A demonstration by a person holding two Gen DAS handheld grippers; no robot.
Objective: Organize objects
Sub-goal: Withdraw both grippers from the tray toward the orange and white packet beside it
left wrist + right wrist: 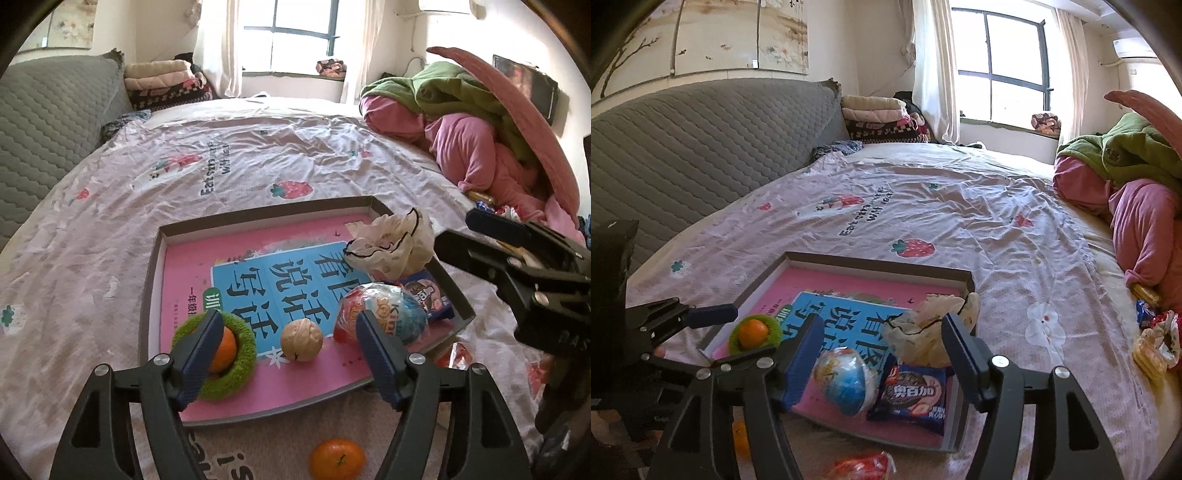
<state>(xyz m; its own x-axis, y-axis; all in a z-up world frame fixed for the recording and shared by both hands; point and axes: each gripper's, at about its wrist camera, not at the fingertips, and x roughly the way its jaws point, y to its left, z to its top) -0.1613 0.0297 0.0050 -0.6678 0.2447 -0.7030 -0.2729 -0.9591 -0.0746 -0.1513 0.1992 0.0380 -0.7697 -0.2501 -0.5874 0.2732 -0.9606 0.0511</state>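
While both grippers hover over the bed [258, 155], I judge I'm mid-collection: most items sit in the tray [155, 258], a few do not.

Left gripper [286, 332]: jaws wide apart, empty, hanging over the tray's near edge. Right gripper [882, 339]: jaws also apart, nothing held, over the tray's right part.

In the tray, lying on a pink book [258, 280]:
- orange [223, 349] nested in a green ring [236, 380]
- walnut [301, 339], just right of the ring
- egg toy [846, 380] in foil, touching the cookie pack [912, 395]
- scrunchie [931, 332], pale, black trim, at the far right corner

Outside the tray:
- second orange [337, 458] on the bed, just below the left gripper
- red packet [860, 467] by the tray's near right corner
- more snacks [1148, 354] well apart, near the pink blanket [1145, 221]

Next move, my guess: drop the left gripper onto the second orange, close gently since it rolls, lift it over the rim. The right gripper could take the red packet.

Readable text: the egg toy reads "Kin…", likely Kinder. Cookie pack shows "奥百加". Book cover has large Chinese characters, upside down from the left view; "说" and "话" are clear, others partly covered. Bedsheet print starts "Eat str…", rest too blurred.
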